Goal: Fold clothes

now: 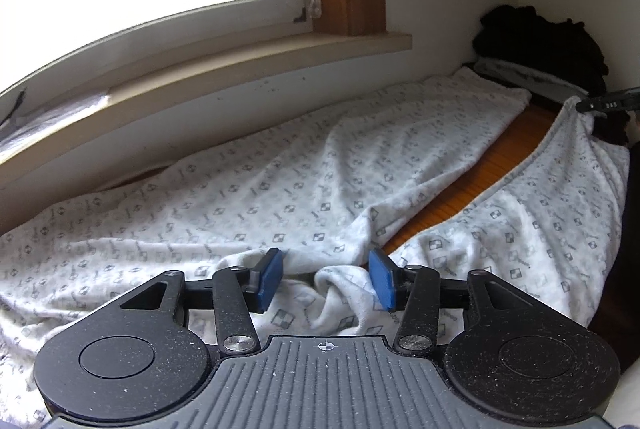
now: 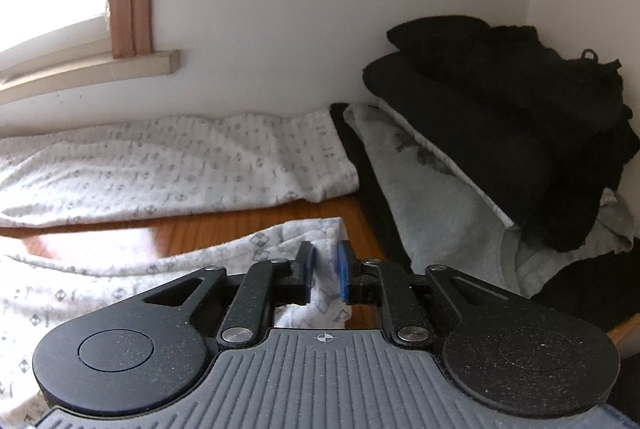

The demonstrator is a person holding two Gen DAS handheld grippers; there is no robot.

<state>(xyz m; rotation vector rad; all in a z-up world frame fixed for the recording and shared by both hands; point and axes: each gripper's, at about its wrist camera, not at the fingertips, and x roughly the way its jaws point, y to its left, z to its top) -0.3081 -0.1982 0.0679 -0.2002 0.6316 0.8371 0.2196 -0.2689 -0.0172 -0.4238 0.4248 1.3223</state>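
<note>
A white garment with a grey checker print [image 1: 280, 181] lies spread over the wooden table [image 1: 480, 181], one long part along the wall and another running right. My left gripper [image 1: 326, 277] stands open low over its near bunched edge, a fold of the cloth lying between the blue pads [image 1: 382, 283]. In the right wrist view my right gripper [image 2: 326, 269] is shut on a hem corner of the same garment [image 2: 160, 165], white cloth filling the narrow gap. In the left wrist view the right gripper [image 1: 600, 105] holds that corner tented up at the far right.
A pile of folded black clothes [image 2: 500, 109] sits on a grey garment [image 2: 432, 197] in the back right corner. A window sill [image 1: 200, 69] juts out over the wall side of the table. Bare wood [image 2: 240, 225] shows between the garment's two parts.
</note>
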